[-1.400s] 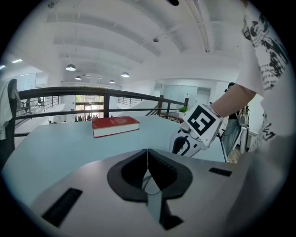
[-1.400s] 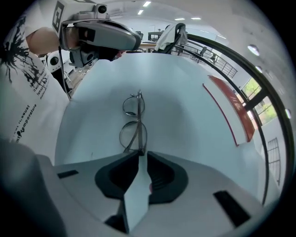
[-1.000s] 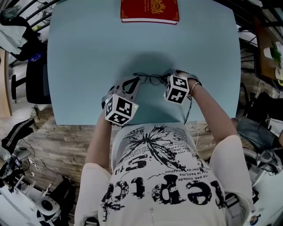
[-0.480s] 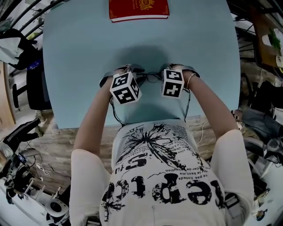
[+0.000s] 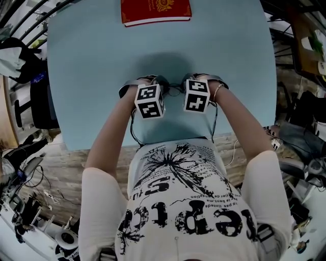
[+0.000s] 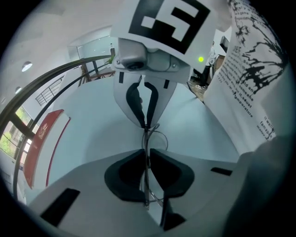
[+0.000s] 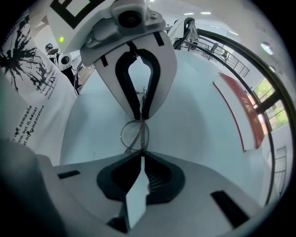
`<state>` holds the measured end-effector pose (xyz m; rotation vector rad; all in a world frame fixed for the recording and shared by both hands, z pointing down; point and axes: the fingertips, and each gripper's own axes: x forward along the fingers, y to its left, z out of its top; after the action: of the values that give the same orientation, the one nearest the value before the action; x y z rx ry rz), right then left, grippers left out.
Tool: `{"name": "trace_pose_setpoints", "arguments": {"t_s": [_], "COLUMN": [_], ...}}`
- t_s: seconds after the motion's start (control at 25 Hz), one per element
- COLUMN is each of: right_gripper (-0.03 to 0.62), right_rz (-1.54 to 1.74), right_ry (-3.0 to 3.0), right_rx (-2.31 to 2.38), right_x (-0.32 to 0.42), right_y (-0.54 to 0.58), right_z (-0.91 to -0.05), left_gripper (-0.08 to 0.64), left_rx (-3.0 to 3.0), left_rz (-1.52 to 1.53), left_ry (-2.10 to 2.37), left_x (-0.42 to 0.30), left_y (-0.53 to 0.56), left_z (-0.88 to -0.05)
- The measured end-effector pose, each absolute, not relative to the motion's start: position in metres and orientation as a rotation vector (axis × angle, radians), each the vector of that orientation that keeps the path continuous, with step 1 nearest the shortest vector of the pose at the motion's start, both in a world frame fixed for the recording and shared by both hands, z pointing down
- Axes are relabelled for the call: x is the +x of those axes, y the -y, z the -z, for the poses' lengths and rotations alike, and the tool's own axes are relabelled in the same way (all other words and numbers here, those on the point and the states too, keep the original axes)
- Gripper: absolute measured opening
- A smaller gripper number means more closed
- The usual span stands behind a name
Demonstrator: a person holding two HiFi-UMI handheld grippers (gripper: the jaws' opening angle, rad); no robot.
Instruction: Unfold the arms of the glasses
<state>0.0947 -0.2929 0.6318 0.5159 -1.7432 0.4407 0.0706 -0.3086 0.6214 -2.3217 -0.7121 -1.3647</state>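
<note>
The thin wire-framed glasses are at the middle of the pale blue table, between my two grippers. In the left gripper view, my left gripper has its dark pads closed on a thin wire of the frame, and a lens shows just beyond. My right gripper is shut on the other end, with a round lens past its tips. Each gripper view shows the opposite gripper's fingers meeting on the frame. From the head view the marker cubes hide both sets of jaws.
A red book lies at the table's far edge, also in the left gripper view and the right gripper view. The person's torso is close to the near edge. Clutter, cables and chairs surround the table on the floor.
My left gripper moved from the near-left edge of the table in to the glasses, rolling as it came, and now sits beside the right one. The right gripper has kept still.
</note>
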Motion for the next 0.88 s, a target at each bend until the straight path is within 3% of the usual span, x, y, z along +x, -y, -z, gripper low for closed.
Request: {"name": "trace_pose_setpoints", "arguments": {"t_s": [0.88], "right_gripper": [0.035], "right_rz": [-0.506], "right_ry": [1.743], "right_rx": [0.550], "right_x": [0.107], "right_y": [0.282], "right_z": [-0.634], "left_gripper": [0.032], "left_rx": [-2.517], "left_rz": [1.196], "left_ry": [0.629], "left_x": [0.074], "left_y": [0.313], "left_z": [-0.592]}}
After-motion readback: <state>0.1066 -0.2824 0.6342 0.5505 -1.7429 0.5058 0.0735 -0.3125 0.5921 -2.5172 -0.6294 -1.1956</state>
